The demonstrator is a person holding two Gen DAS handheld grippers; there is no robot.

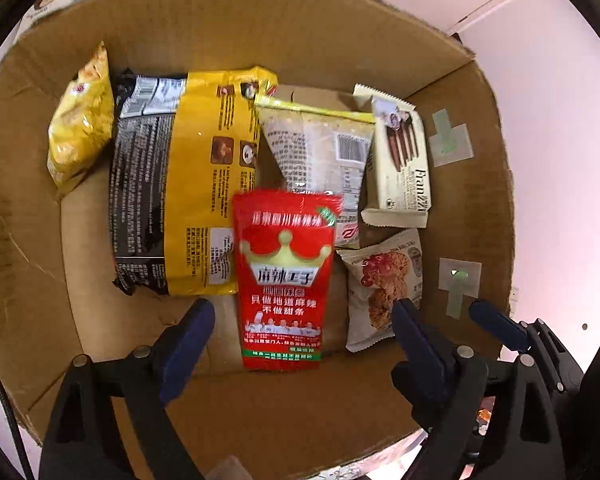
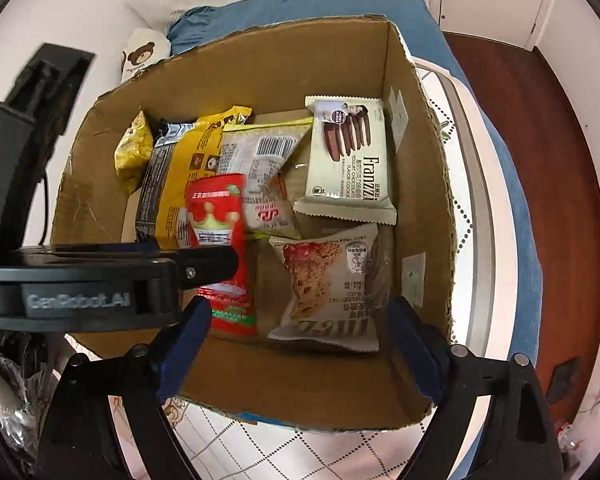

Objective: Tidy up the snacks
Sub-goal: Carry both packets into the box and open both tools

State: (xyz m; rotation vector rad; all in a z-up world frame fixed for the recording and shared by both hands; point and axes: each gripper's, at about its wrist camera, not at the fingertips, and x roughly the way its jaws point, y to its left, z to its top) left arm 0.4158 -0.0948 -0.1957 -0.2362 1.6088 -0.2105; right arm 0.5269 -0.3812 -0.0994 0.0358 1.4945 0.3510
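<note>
Largest first: open cardboard box [image 1: 260,40], corrugated, rim torn ragged, stiff and likely steady on the blue bedding [image 2: 340,4]; holds every snack in view.

Next, black-and-yellow bag [image 1: 172,200] along the left half of the floor; glossy crinkled film, puffed, probably light but bulky; best taken by an end seam, not across the belly.

Beside it, white barcode packet [image 1: 320,152], soft matte film with a yellow top seal, lying slanted and partly under its neighbours; limp, likely to sag if pinched at one corner.

In front, red spicy-strip packet [image 1: 284,276], flat, slick and shiny, crown printed on the face; sits in the middle of the box, overlapping the edge of the big bag, its print a little blurred (cannot tell whether fully at rest); thin and floppy, so best gripped on a sealed end or long edge.

Against the right wall, Franzzi cookie pack [image 1: 400,160], cream film with zigzag seams over a stiff rectangular core; brittle inside, so calls for gentle pressure across the flat faces.

Below it, cranberry oat cookie packet [image 1: 384,288], pale, pillow-shaped, likewise fragile.

Far left, small yellow snack bag [image 1: 80,120], crumpled foil, airy, propped against the wall.

Left gripper [image 1: 304,308] spread wide over the red packet, blue pads clear of both its edges, gripping nothing; right gripper [image 2: 300,316] equally wide apart above the near rim, empty.
</note>
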